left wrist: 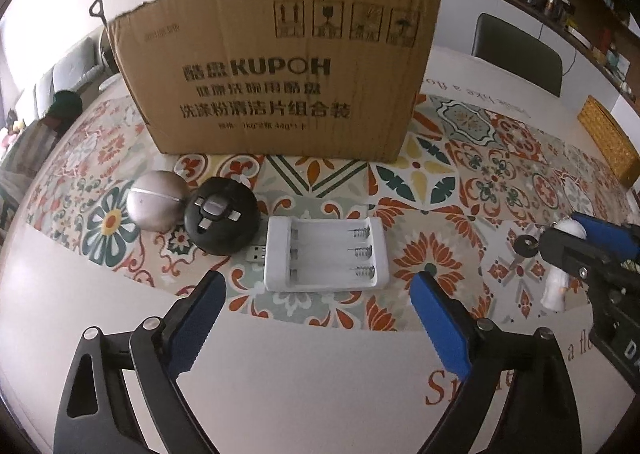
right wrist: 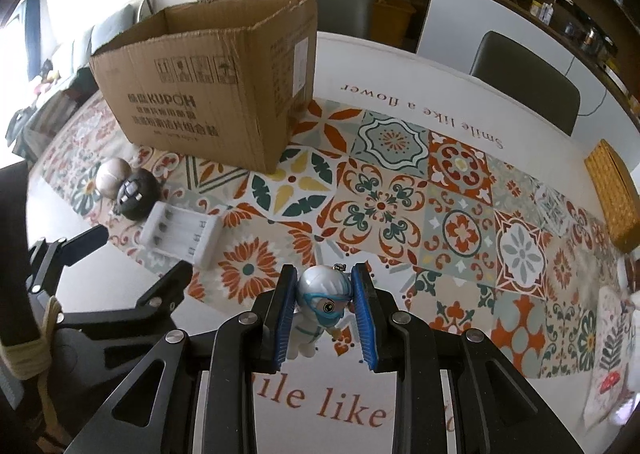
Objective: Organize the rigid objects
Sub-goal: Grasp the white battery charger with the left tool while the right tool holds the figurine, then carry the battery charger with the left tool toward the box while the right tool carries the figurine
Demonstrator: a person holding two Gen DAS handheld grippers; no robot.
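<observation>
Cardboard fills the upper middle of my left wrist view: an open-topped box (left wrist: 276, 73) printed with KUPOH stands on the patterned tablecloth (left wrist: 460, 181). Below it, in the centre of that frame, I see a white battery charger (left wrist: 326, 254) lying flat with its three empty slots facing up and a USB plug sticking out at its left end. Just left of the charger sits a round black gadget (left wrist: 221, 215), touching a dull metal ball (left wrist: 158, 199) further left.

My left gripper (left wrist: 318, 286) has its blue-padded jaws spread wide, one at the lower left and one at the lower right of the frame, with the charger lying just beyond the tips and nothing between the pads that I can see.

In the right wrist view, my right gripper (right wrist: 325, 310) sits at the bottom centre, its jaws pinching a small white figurine (right wrist: 320, 306) with goggles and a hood by the head. A short chain shows at the top of the head. From the left view the same figurine shows at the right edge, hanging in that gripper, with a dark key just left of it.

From the right camera the box lies in the upper left and I can look into its open top, though its floor is hidden. A woven yellow basket (right wrist: 614, 193) stands at the right edge of the table.
</observation>
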